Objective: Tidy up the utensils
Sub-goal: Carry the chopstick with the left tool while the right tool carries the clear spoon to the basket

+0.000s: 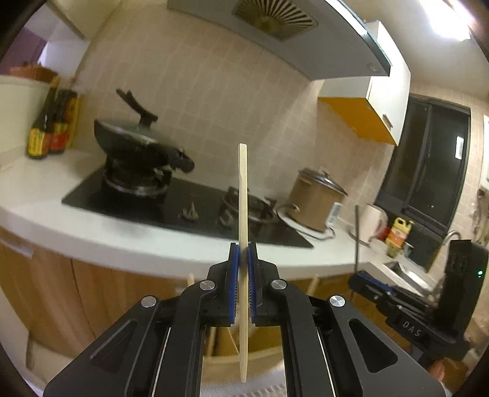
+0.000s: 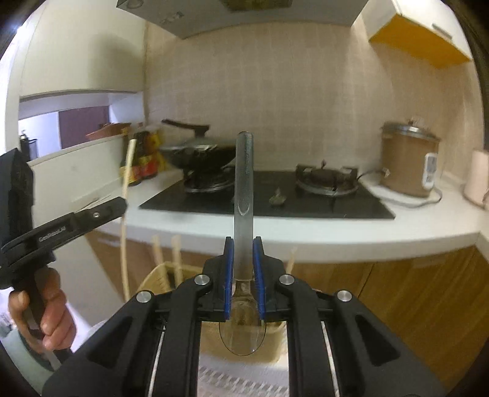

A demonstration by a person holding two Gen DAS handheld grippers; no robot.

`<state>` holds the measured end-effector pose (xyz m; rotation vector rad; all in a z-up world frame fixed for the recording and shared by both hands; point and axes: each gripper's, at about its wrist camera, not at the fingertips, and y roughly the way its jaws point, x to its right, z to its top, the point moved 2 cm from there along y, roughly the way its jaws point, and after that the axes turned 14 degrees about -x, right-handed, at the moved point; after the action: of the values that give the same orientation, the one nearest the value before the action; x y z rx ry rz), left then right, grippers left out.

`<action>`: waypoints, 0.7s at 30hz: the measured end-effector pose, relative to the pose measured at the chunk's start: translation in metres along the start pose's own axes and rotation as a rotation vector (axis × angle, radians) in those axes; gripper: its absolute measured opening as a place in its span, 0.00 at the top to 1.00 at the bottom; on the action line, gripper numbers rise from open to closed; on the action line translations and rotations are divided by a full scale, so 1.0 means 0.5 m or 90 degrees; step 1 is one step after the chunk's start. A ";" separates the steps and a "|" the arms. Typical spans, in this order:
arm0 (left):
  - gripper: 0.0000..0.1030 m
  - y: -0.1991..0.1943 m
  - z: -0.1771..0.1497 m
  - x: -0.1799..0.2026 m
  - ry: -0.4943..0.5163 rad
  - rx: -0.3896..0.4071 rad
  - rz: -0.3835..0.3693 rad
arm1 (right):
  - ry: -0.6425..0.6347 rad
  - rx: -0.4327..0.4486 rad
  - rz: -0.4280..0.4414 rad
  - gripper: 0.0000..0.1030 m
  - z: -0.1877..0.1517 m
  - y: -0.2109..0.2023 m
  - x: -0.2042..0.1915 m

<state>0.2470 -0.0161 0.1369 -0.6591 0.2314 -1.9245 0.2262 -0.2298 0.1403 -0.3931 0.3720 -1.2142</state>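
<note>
Domestic kitchen. Beyond the jaws, a white surface (image 2: 305, 235) carries a black glass gas hob (image 2: 266, 198) with two burners; the burner left of the jaws bears a lidded black wok (image 2: 198, 152). A range hood (image 1: 275, 27) hangs above the hob against a beige tiled wall (image 2: 290, 91). Right of the jaws stand a brown slow cooker (image 2: 406, 162) with a glass lid, a cupboard (image 1: 366, 100) with a yellow underside, a dark window (image 1: 428, 158) and a sink tap (image 1: 450, 236). Left of the wok stand sauce bottles (image 1: 50, 128). Wooden cabinet fronts (image 2: 412, 293) lie below the surface.
</note>
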 end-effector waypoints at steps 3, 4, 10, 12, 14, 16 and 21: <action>0.97 0.030 0.005 -0.006 0.013 0.025 0.019 | -0.007 0.018 -0.024 0.90 0.009 0.032 0.012; 0.97 0.044 0.006 -0.008 0.017 0.030 0.027 | -0.011 0.016 -0.026 0.90 0.011 0.046 0.016; 0.97 0.096 -0.006 -0.024 0.022 0.036 0.049 | -0.014 0.011 -0.021 0.90 -0.001 0.108 0.043; 0.97 0.104 -0.013 -0.030 0.019 0.041 0.053 | -0.007 0.015 -0.013 0.90 -0.007 0.121 0.050; 0.96 0.112 -0.021 -0.040 0.012 0.050 0.064 | -0.003 0.017 -0.004 0.90 -0.013 0.131 0.055; 0.96 0.117 -0.024 -0.048 0.008 0.050 0.076 | 0.000 0.021 -0.001 0.90 -0.020 0.138 0.057; 0.96 0.110 -0.033 -0.060 0.002 0.043 0.063 | -0.006 0.014 0.006 0.89 -0.038 0.136 0.050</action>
<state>0.2903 -0.0159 0.0885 -0.5896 0.1963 -1.8306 0.2806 -0.2350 0.0892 -0.3773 0.3517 -1.2057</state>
